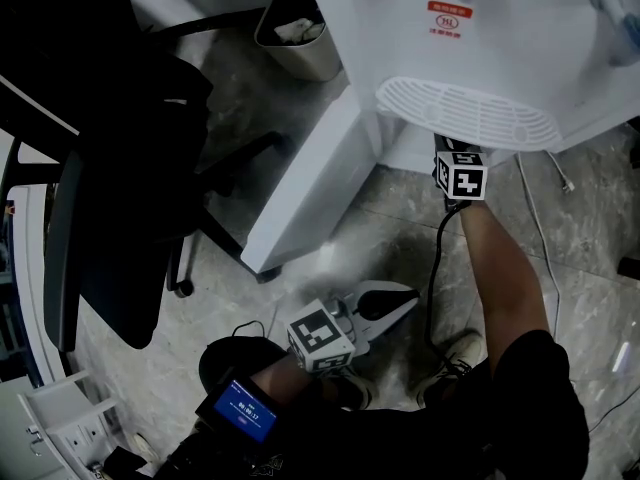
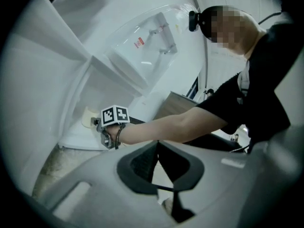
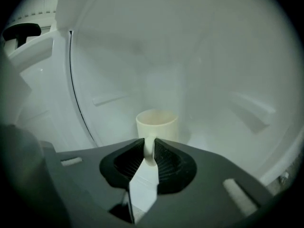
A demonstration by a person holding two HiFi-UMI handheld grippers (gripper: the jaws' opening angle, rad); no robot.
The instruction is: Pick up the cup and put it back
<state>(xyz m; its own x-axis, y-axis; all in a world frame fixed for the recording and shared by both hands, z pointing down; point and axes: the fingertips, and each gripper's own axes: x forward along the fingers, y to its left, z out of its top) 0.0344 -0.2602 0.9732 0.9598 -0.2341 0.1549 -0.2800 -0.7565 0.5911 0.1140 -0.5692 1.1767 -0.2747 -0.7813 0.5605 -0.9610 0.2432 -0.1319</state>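
Observation:
A cream cup (image 3: 156, 124) stands upright on the floor of the white cabinet compartment (image 3: 213, 80) under the water dispenser. Its handle (image 3: 149, 152) points toward me and lies between the jaws of my right gripper (image 3: 149, 150); the pads run close along both sides without squeezing it, so the gripper is open. In the head view only that gripper's marker cube (image 1: 461, 175) shows, below the drip grille (image 1: 465, 113). The left gripper view shows the cup (image 2: 88, 117) just beyond the cube (image 2: 115, 115). My left gripper (image 1: 402, 304) hangs low above the floor, shut and empty.
The cabinet door (image 1: 310, 188) stands swung open to the left. A black office chair (image 1: 100, 168) fills the left side, with a waste bin (image 1: 295, 38) behind it. A cable (image 1: 540, 228) runs across the stone floor at the right.

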